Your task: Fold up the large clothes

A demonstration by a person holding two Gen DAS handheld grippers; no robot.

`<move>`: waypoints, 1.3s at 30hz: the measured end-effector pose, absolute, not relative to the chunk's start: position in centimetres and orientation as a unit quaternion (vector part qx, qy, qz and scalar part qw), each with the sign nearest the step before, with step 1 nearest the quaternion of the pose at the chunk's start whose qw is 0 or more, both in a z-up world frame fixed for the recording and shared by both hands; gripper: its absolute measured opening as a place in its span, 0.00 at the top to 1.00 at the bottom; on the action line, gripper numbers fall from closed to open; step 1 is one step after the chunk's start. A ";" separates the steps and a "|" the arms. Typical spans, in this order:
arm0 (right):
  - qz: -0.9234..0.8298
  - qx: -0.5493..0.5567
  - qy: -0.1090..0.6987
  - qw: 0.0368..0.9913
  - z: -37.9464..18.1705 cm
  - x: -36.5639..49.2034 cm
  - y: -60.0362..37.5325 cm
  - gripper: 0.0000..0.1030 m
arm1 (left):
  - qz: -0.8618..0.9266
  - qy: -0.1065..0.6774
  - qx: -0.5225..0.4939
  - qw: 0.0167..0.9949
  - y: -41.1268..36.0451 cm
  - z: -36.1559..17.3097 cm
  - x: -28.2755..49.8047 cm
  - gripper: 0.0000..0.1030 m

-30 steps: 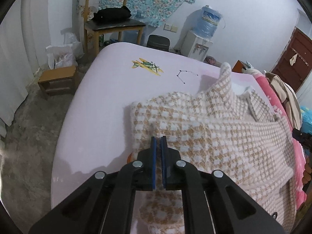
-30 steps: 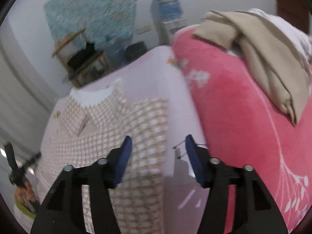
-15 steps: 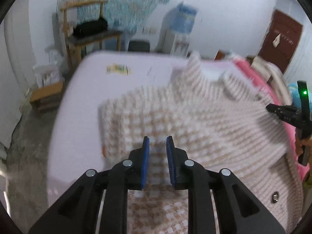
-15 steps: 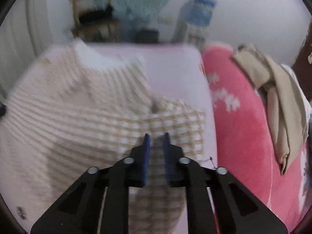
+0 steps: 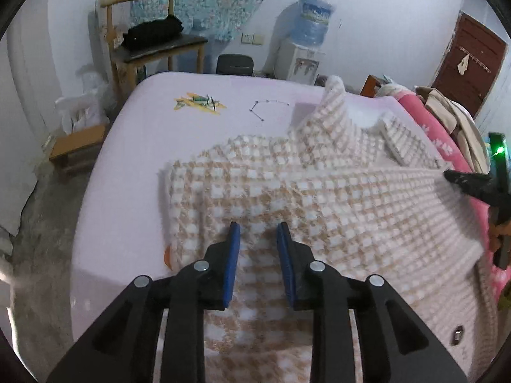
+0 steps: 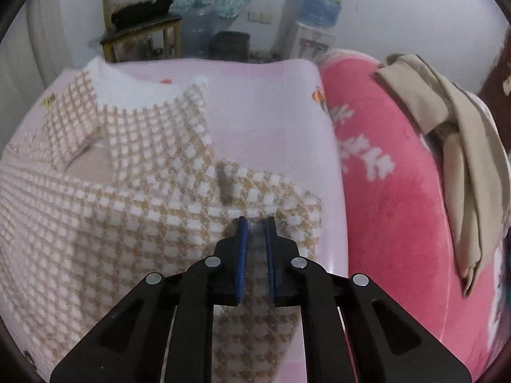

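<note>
Garment: a tan-and-white checked knit coat [image 5: 319, 191] lay spread over the near part of a pale lilac bed [image 5: 143, 166], its collar [image 6: 143, 102] toward the bed's far edge and its hem at the near edge.

Left gripper: the left gripper [image 5: 258, 239] hovered over the coat's folded-in left sleeve [image 5: 198, 191] near the bed's left edge, its blue pads [image 5: 234, 255] parted with a clear gap and only checked cloth showing between them, nothing clasped.

Right gripper: the right gripper [image 6: 254, 233] sat low over the folded-in right sleeve [image 6: 271, 198] close to the bed's right edge, its pads drawn near together with a narrow gap; whether cloth was pinched there could not be told.

Bed's right side: a pink fleece blanket [image 6: 399, 191] ran along the right edge, with a beige garment [image 6: 463, 146] draped on top.

Bedsheet: a yellow-green printed motif [image 5: 198, 102] marked the bare sheet toward the far left corner.

Beyond the bed: a wooden chair [image 5: 150, 41] holding a black bag [image 5: 153, 30], a water dispenser [image 5: 303, 51] and a low wooden stool [image 5: 76, 146] stood on the floor.
</note>
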State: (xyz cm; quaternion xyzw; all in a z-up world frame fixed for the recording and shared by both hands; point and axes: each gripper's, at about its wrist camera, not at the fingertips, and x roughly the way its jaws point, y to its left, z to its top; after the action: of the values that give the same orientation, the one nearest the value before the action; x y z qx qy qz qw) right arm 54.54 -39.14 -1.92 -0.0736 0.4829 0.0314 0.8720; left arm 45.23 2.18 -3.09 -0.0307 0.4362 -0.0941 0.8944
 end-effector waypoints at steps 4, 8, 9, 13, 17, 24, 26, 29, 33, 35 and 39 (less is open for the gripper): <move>0.061 -0.067 0.453 0.887 1.4 51.5 -37.7 0.86 | -0.104 0.426 -0.032 0.898 2.5 -1.6 43.9 0.76; 0.145 -0.081 0.438 0.884 1.9 47.1 -34.9 0.63 | -0.135 0.423 -0.001 0.896 1.0 -1.2 41.5 0.62; 0.156 -0.093 0.447 0.876 1.2 46.3 -34.2 0.59 | -0.132 0.434 0.012 0.891 0.6 -2.1 41.2 0.57; 0.140 -0.120 0.476 0.860 -2.3 45.5 -33.8 0.57 | -0.115 0.432 0.059 0.893 -0.5 -3.2 40.2 0.57; 0.160 -0.081 0.455 0.872 0.9 44.0 -33.7 0.55 | -0.137 0.408 0.042 0.901 -0.6 -0.4 38.3 0.52; 0.158 -0.105 0.469 0.862 -2.6 43.0 -30.8 0.48 | -0.095 0.433 0.124 0.888 -3.0 -3.4 37.3 0.39; 0.141 -0.094 0.483 0.859 -1.3 42.7 -31.0 0.48 | -0.088 0.438 0.129 0.886 -3.2 -2.5 36.4 0.39; 0.122 -0.104 0.474 0.866 1.1 40.3 -30.8 0.43 | -0.086 0.432 0.101 0.892 -2.1 -0.5 34.4 0.39; 0.133 -0.065 0.476 0.867 3.2 35.2 -30.9 0.30 | -0.089 0.430 0.053 0.897 -0.3 1.5 30.3 0.30; 0.137 -0.042 0.478 0.867 3.2 32.1 -31.1 0.23 | -0.093 0.438 0.039 0.893 0.0 1.7 27.9 0.27; 0.143 0.009 0.490 0.860 2.1 26.7 -31.5 0.17 | -0.105 0.463 0.029 0.880 -0.3 1.1 23.8 0.22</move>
State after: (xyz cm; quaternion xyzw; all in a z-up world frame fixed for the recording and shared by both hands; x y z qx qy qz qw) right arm 26.65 -31.55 2.12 0.0087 0.4897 0.1427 0.8601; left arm 23.78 -0.30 1.13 0.0294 0.4629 -0.1051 0.8796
